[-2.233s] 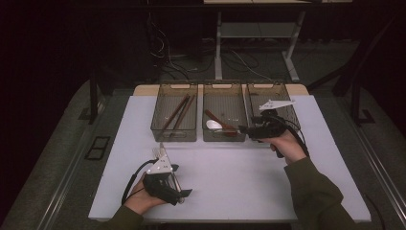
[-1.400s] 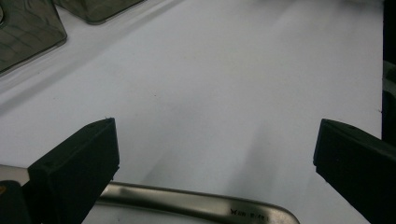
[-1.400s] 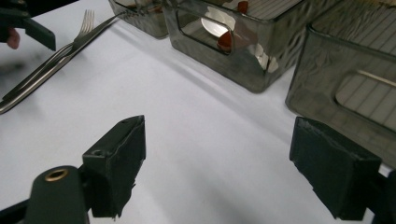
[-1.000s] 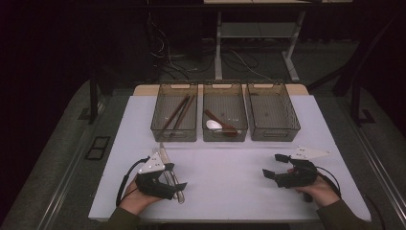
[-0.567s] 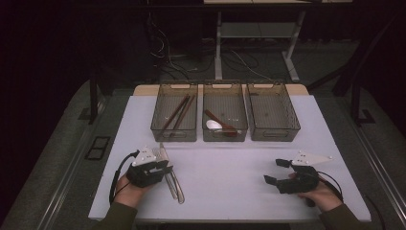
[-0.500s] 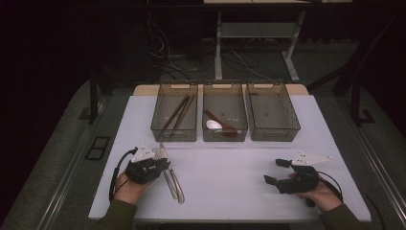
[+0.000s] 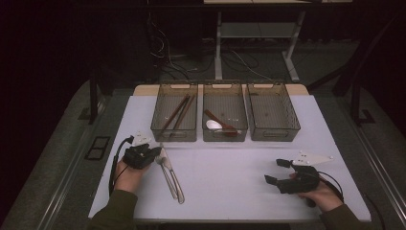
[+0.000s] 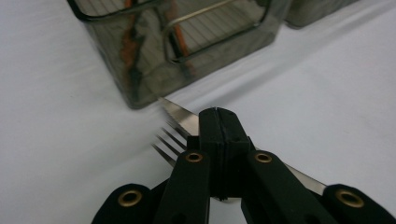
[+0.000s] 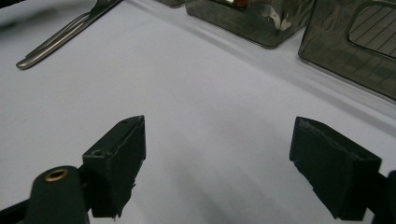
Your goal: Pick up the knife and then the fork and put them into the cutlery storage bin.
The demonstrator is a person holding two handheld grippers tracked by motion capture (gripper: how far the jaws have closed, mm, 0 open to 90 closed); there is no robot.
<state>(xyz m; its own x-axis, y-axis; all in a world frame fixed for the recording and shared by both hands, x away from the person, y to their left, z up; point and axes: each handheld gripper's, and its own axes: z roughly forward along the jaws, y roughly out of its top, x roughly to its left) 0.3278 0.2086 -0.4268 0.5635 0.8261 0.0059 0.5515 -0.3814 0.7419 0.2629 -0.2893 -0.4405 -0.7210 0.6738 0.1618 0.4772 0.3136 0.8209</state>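
Two utensils, knife [image 8: 180,114] and fork [image 8: 166,142], are being pinched by left gripper [image 8: 218,122]'s just-closed jaws for binning; right gripper [image 9: 219,163] is being rested wide open, empty.

We cannot tell whether the left tongs [image 8: 218,122] pinch the fork [image 8: 170,138] and knife [image 8: 180,114]; their handles are hidden underneath.

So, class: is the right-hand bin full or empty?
Empty, as far as shows: the right-hand bin shows bare ribbed floor, unlike its neighbours holding utensils.

White table [image 7: 239,167] bears three bins [image 7: 225,117] and cutlery [image 7: 171,177].
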